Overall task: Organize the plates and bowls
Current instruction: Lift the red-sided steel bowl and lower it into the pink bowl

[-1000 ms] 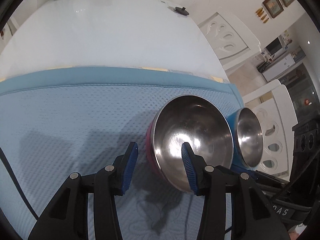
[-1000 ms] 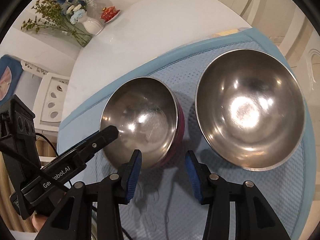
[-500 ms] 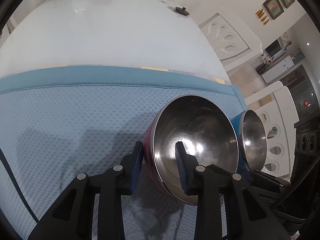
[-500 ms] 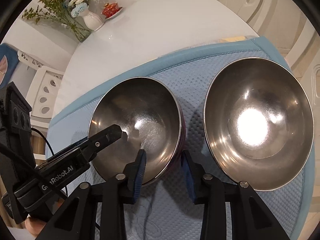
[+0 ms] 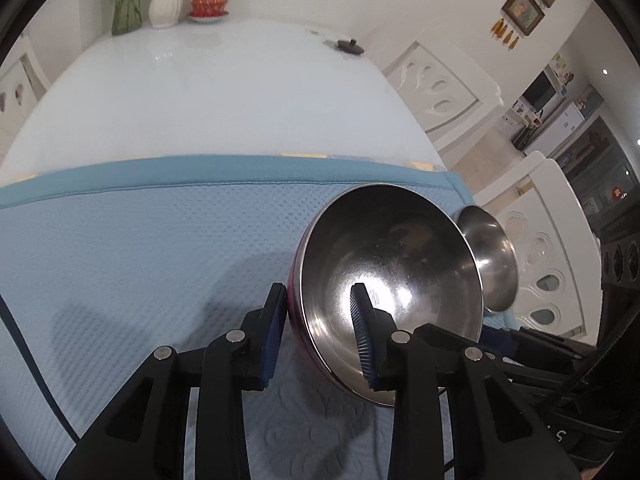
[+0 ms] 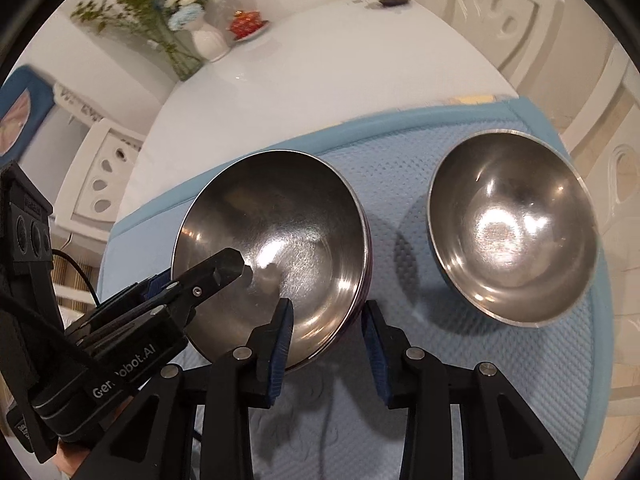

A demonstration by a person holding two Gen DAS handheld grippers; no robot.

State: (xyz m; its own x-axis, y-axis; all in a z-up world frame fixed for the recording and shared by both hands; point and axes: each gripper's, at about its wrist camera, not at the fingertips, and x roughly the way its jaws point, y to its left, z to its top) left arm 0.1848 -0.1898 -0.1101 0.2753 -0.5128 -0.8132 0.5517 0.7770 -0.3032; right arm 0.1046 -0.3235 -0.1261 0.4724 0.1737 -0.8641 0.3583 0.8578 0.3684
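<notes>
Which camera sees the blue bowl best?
The right wrist view: the blue bowl sits fully in sight on the mat. The left wrist view catches only a sliver behind the pink bowl.

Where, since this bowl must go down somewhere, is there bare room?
Free: the mat left of the pink bowl, and the white table beyond the mat. Crowded: the mat's right end, with the pink bowl and blue bowl close together.
</notes>
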